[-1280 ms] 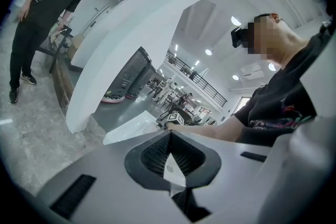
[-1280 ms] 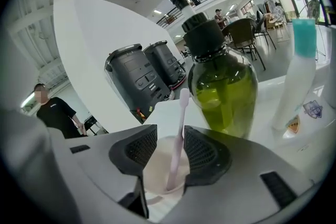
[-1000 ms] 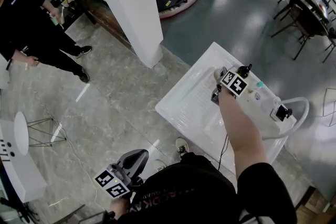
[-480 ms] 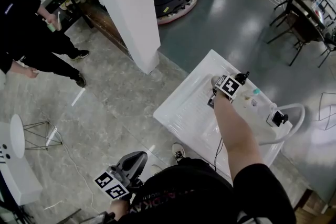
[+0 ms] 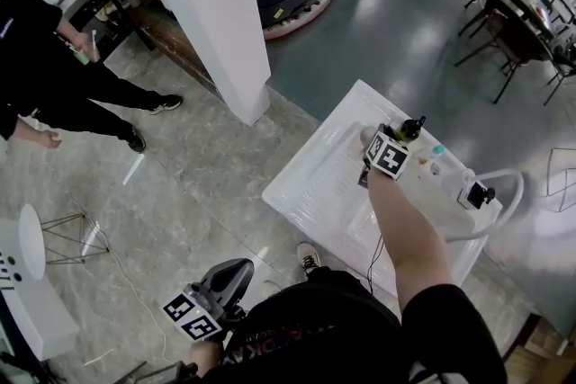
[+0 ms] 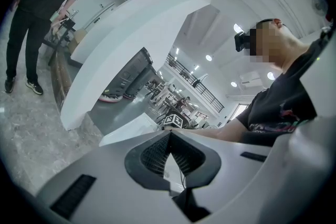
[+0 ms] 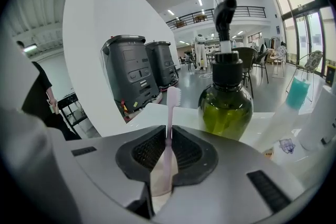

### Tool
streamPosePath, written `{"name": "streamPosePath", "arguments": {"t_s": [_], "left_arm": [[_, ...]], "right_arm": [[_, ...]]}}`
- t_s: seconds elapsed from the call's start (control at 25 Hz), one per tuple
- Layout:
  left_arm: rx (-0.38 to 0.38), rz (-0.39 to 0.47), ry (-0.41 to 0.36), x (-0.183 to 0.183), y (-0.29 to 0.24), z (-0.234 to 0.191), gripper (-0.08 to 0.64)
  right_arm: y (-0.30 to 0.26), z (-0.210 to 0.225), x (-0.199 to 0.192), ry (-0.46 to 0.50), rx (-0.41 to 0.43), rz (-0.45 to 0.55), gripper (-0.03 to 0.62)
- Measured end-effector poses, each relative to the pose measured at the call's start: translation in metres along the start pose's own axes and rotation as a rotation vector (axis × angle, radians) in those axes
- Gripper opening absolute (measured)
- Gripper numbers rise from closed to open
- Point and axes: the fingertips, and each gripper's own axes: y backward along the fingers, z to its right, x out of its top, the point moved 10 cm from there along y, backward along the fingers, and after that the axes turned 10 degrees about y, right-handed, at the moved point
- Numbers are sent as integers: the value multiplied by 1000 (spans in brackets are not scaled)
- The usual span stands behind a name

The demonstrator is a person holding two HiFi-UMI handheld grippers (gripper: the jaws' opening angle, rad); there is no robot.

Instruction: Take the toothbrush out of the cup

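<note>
Right gripper [image 7: 169, 139] — jaws have just been closing and now clamp the toothbrush [image 7: 170, 113]: slim pale-pink handle, upright, bristled head clear above the jaws, lower end in a pale cup [image 7: 157, 181] on the white washbasin [image 5: 310, 180]. Just behind — green pump bottle [image 7: 226, 107]. Left gripper [image 6: 169, 136] clenched, empty, well apart from the basin.
</note>
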Motion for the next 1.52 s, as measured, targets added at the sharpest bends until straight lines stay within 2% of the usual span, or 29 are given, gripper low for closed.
{"name": "streamPosePath", "arguments": {"t_s": [0.48, 0.76, 1.2, 1.52], "left_arm": [[-20, -20, -16, -2, 13, 4, 8], [-46, -40, -26, 1, 24, 6, 8], [-114, -91, -44, -9, 43, 8, 8], [-177, -96, -45, -15, 74, 9, 8]], "right_arm": [[19, -7, 13, 138, 111, 114, 43], [42, -7, 29, 176, 145, 170, 43], [108, -15, 39, 237, 244, 263, 41], [177, -31, 36, 225, 302, 317, 41]]}}
